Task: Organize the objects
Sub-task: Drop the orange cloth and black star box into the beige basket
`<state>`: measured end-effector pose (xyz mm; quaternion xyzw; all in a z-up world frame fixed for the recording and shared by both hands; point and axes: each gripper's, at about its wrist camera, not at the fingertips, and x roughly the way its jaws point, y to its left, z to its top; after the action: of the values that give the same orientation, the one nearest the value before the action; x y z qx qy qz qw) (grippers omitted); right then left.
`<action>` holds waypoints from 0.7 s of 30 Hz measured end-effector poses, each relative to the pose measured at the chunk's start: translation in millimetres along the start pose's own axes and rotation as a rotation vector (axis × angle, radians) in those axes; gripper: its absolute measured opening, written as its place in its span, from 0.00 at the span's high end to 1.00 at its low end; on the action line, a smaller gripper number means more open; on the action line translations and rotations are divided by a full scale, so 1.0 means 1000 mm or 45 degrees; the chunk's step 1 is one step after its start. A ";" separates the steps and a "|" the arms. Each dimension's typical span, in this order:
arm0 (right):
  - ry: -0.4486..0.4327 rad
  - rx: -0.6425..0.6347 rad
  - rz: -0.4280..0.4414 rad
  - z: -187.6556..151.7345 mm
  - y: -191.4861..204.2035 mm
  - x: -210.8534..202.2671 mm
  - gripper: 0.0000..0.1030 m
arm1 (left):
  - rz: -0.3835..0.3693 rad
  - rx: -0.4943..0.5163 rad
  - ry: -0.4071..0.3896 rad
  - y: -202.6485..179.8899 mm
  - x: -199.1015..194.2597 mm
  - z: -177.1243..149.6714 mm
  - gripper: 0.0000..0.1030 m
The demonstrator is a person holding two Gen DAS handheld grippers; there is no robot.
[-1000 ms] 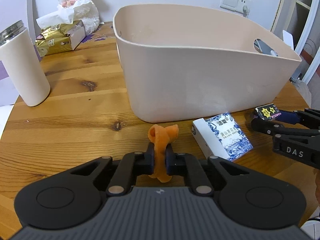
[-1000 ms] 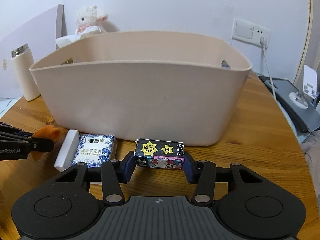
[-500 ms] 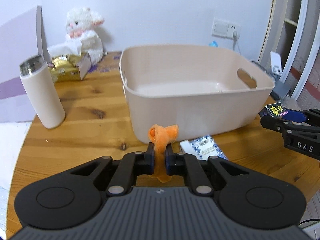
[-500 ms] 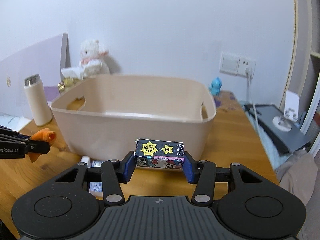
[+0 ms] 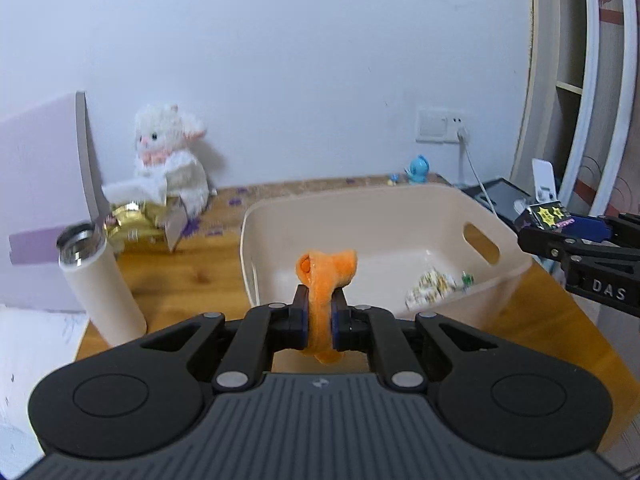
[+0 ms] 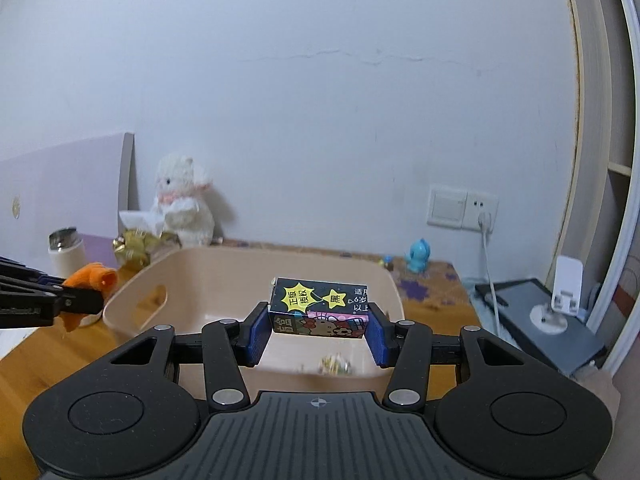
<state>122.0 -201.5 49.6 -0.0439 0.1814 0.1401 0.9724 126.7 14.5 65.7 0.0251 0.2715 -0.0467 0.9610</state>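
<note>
- Left wrist view: left gripper (image 5: 319, 320) pinching orange plush toy (image 5: 325, 276) above beige bin (image 5: 504, 280).
- Right gripper (image 6: 318, 330) clamping small printed box (image 6: 320, 306) over bin; blurred packets, perhaps sweets (image 5: 430, 286), inside.

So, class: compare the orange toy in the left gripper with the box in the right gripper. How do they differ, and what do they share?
The orange toy is soft and squashed thin between nearly closed jaws; the box is stiff and keeps the jaws wide apart. The toy is plain orange; the box is dark with yellow stars and printed text. Shared: each is clamped in a gripper, left or right, at the tub.
</note>
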 end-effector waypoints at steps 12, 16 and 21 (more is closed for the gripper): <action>0.043 0.002 -0.014 0.013 0.001 0.050 0.55 | 0.031 0.018 0.084 -0.011 0.072 0.023 0.89; 0.113 0.007 -0.017 0.008 0.002 0.071 0.55 | 0.047 0.033 0.154 -0.017 0.103 0.021 0.88; 0.200 0.005 -0.031 -0.003 0.001 0.093 0.55 | 0.052 0.032 0.244 -0.021 0.129 0.013 0.88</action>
<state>204.0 -177.5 12.7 -0.0551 0.2567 0.1242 0.9569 241.2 -16.9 8.6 0.0471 0.3609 -0.0278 0.9310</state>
